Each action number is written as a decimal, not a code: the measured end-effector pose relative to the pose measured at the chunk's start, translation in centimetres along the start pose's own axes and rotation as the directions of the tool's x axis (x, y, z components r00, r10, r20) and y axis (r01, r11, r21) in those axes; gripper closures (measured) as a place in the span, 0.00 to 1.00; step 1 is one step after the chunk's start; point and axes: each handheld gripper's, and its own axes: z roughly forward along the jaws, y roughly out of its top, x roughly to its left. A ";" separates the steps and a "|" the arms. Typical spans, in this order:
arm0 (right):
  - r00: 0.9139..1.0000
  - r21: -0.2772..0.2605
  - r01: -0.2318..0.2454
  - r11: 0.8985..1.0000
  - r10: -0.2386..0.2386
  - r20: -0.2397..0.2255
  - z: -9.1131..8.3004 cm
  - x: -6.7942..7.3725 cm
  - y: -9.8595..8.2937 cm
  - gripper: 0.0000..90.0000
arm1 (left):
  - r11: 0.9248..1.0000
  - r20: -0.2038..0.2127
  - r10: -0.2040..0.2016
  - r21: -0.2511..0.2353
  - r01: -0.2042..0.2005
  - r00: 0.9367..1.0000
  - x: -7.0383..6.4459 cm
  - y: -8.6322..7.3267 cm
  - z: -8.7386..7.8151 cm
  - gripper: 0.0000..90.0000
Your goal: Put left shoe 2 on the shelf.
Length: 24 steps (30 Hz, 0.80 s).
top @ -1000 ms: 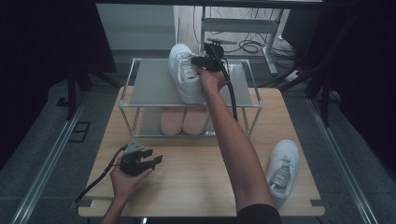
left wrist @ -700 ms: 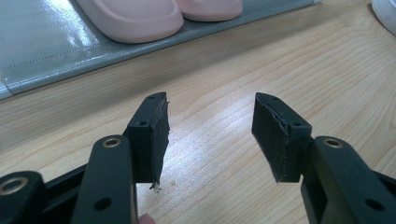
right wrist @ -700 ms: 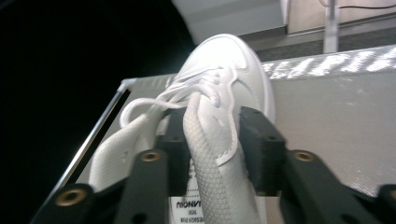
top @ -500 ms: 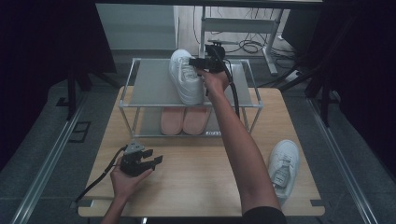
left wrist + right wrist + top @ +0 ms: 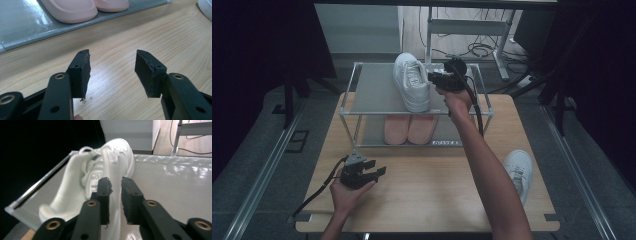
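**Sneaker sitting just left of the right tool**

Sneaker placement on the rack is the work showing here. The white lace-up leather sneaker point(image 5: 412, 88) is lying on the top shelf of the grey metal-framed two-tier shoe rack point(image 5: 373, 95), its long axis running from the person's side toward the far edge, toe pointing away. The right tool point(image 5: 435, 78) is hovering just beside the shoe's right flank, its jaws standing narrowly apart with nothing between them; in the right gripper view point(image 5: 115, 185) the shoe point(image 5: 100, 177) is lying ahead and slightly left of the jaws. I judge the shoe already released. The second white sneaker point(image 5: 518, 171) is resting at the right edge of the light wooden desk point(image 5: 432, 185), nearer the right arm. The left tool point(image 5: 373, 172) is idling low over the desk, jaws spread wide and holding nothing point(image 5: 112, 71).
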 end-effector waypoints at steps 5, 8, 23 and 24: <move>1.000 0.021 0.029 0.999 -0.029 -0.009 -0.6 -0.5 -1.5 0.94 | 1.000 0.000 -0.001 0.001 0.001 1.000 0.0 0.0 0.0 0.52; 0.999 0.034 0.039 0.999 -0.039 -0.005 -0.6 -0.8 -2.3 0.96 | 1.000 0.001 0.000 0.001 0.000 1.000 -0.1 0.0 0.1 0.52; 0.998 0.089 0.070 0.994 -0.070 -0.001 0.3 -0.9 -4.9 0.98 | 1.000 0.004 0.003 0.016 -0.003 1.000 -0.2 -0.1 0.2 0.51; 0.997 0.091 0.073 0.993 -0.073 -0.002 0.4 -0.8 -5.0 0.98 | 1.000 0.007 0.005 0.017 -0.006 1.000 -0.2 -0.1 0.3 0.51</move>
